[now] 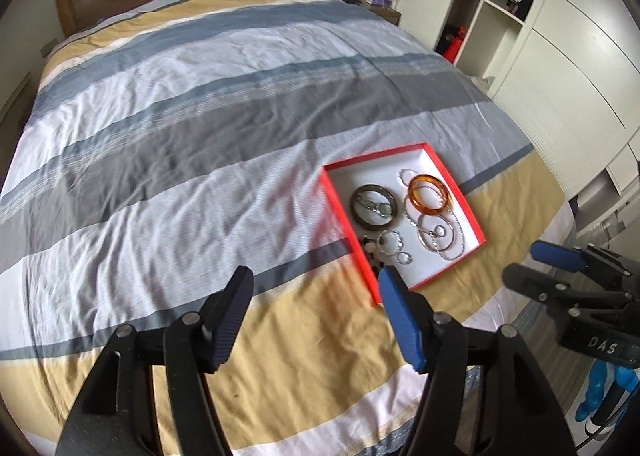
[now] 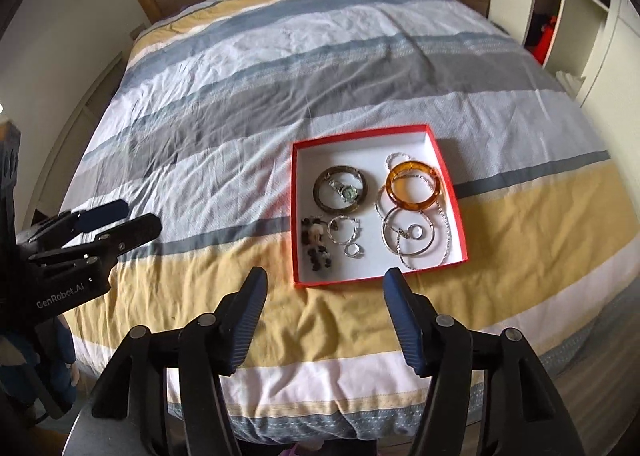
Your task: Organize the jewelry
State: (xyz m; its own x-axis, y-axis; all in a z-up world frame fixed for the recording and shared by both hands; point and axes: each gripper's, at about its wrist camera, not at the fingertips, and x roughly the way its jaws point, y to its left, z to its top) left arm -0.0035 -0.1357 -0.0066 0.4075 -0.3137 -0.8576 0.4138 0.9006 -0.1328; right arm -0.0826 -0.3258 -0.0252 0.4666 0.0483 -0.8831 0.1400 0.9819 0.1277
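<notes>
Red tray: lying flat on the striped bedspread, just ahead of the right gripper, slightly to its right; ahead and right of the left gripper. Contents gathering loosely, likely for sorting: amber bangle farthest, dark bangle ringing a watch, silver hoops and chain nearest, beaded piece at near-left. Both grippers are hovering spread wide, holding nothing, seemingly readying an approach.
</notes>
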